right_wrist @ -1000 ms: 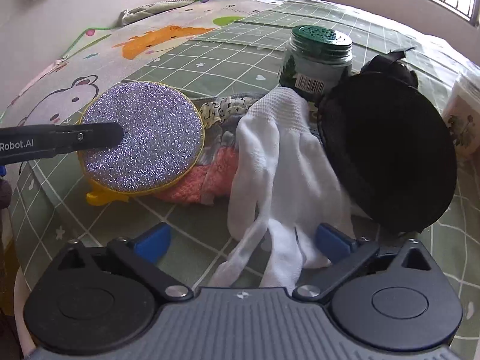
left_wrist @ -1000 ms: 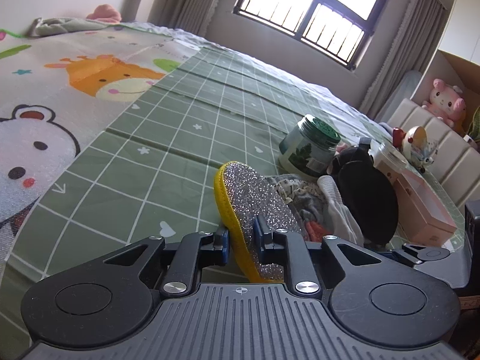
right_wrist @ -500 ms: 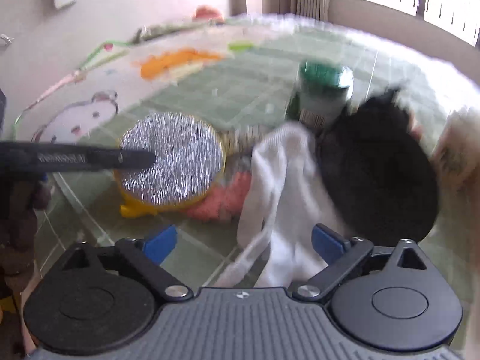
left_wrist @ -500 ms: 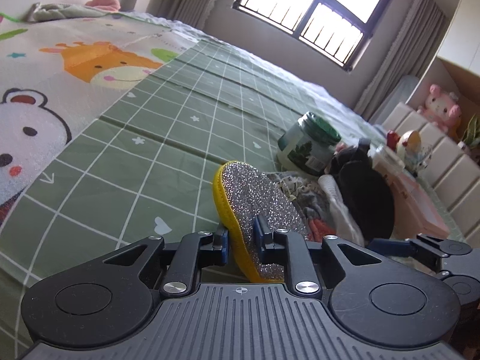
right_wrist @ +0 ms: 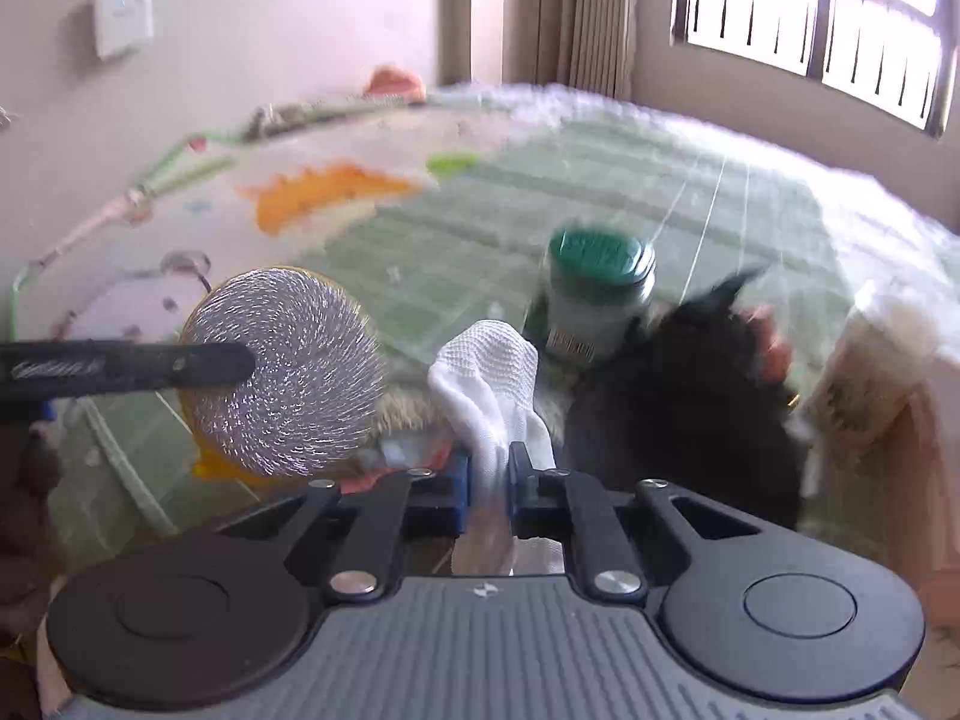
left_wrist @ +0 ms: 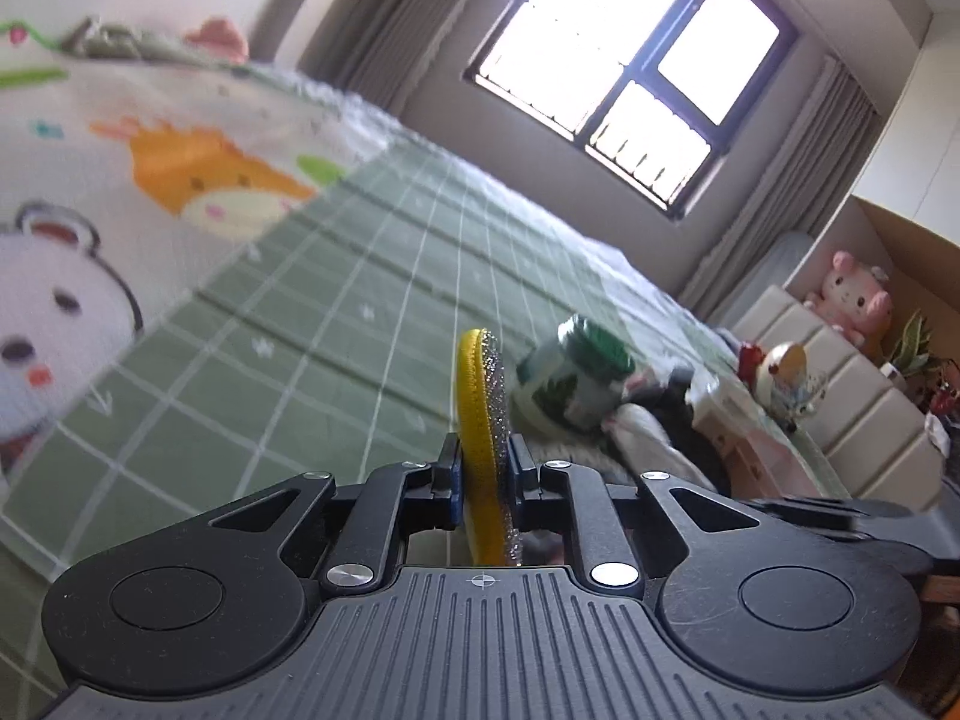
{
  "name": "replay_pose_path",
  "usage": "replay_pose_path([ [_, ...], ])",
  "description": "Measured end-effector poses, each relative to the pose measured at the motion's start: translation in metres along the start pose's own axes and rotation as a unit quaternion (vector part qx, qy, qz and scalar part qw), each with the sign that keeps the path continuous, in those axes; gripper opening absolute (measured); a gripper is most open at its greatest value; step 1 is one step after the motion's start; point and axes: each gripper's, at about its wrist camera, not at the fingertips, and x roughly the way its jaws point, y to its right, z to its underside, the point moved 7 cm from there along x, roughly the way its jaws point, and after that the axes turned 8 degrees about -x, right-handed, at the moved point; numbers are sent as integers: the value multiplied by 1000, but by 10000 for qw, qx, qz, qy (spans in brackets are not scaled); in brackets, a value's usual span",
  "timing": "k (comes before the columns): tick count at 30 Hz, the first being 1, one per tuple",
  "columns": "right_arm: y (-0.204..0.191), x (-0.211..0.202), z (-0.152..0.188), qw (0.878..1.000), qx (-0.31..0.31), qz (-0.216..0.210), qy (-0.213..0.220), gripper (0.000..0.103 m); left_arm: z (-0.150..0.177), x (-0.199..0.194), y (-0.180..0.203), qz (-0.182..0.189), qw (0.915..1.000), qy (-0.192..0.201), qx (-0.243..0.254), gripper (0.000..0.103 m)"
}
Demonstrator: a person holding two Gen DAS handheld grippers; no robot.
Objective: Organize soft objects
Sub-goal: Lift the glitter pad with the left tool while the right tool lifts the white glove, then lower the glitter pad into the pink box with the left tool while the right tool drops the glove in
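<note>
Right tongs [right_wrist: 487, 495] pinching white glove [right_wrist: 489, 384], left tongs [left_wrist: 485, 474] clamping scrubber [left_wrist: 480, 408]

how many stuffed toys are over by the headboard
2 that I can make out: a pink plush sitting on top of the padded headboard, and a round-faced doll lower, in front of it. Others may be hidden.

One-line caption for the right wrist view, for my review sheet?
Right claw shut on white glove; left claw holds glittery round pad beside it.

No legible text, left gripper [right_wrist: 240, 354] arm lettering too blurred
</note>
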Motion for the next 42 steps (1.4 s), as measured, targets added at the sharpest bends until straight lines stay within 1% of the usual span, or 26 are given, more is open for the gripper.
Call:
replay_pose_path([
  [3, 7, -30, 1, 9998, 82, -99, 180, 12, -14, -16, 18, -12, 9995, 273, 162, 16],
  [5, 16, -46, 5, 9993, 236, -118, 274, 12, -17, -25, 30, 10, 9990, 368, 244, 16],
  [8, 30, -64, 13, 9986, 339, 6, 405, 12, -9, -36, 60, 300, 9983, 296, 396, 16],
  [11, 47, -66, 26, 9978, 577, 38, 312, 12, 15, -35, 92, 602, 9963, -42, 604, 17],
  [13, 56, -70, 37, 9973, 686, 106, 243, 12, 36, -27, 106, 708, 9947, -379, 640, 17],
  [15, 64, -82, 47, 9972, 675, 173, 274, 12, 59, -20, 119, 856, 9914, -758, 633, 16],
  [17, 74, -100, 56, 9968, 596, 379, 362, 12, 79, -14, 136, 1012, 9868, -1050, 699, 16],
  [19, 91, -122, 71, 9954, 644, 564, 424, 12, 96, -9, 155, 1208, 9810, -1291, 799, 16],
  [23, 139, -157, 109, 9888, 1011, 1029, 375, 12, 127, 9, 201, 1561, 9677, -1686, 1039, 16],
  [25, 164, -173, 126, 9839, 1252, 1218, 378, 12, 139, 22, 221, 1715, 9614, -1869, 1064, 16],
  [27, 186, -189, 134, 9791, 1427, 1369, 474, 12, 146, 38, 243, 1875, 9558, -2003, 1056, 16],
  [29, 205, -202, 129, 9754, 1467, 1515, 648, 12, 141, 58, 263, 2041, 9528, -1969, 1089, 16],
  [31, 228, -208, 113, 9729, 1465, 1567, 866, 12, 130, 79, 286, 2154, 9522, -1838, 1147, 16],
  [33, 254, -206, 89, 9706, 1477, 1593, 1041, 12, 118, 103, 312, 2278, 9516, -1727, 1130, 17],
  [36, 297, -190, 54, 9680, 1657, 1516, 1118, 13, 99, 144, 344, 2386, 9529, -1564, 1030, 18],
  [37, 310, -182, 47, 9686, 1741, 1410, 1075, 20, 96, 162, 347, 2323, 9549, -1563, 992, 18],
  [38, 323, -169, 42, 9701, 1837, 1254, 973, 29, 96, 181, 347, 2136, 9594, -1579, 949, 19],
  [39, 333, -156, 42, 9696, 1960, 1195, 851, 52, 99, 200, 343, 1924, 9639, -1584, 940, 20],
  [40, 343, -147, 47, 9667, 2081, 1279, 768, 65, 105, 217, 339, 1712, 9670, -1591, 1010, 20],
  [42, 356, -132, 61, 9612, 2193, 1534, 677, 65, 118, 241, 330, 1313, 9678, -1660, 1364, 20],
])
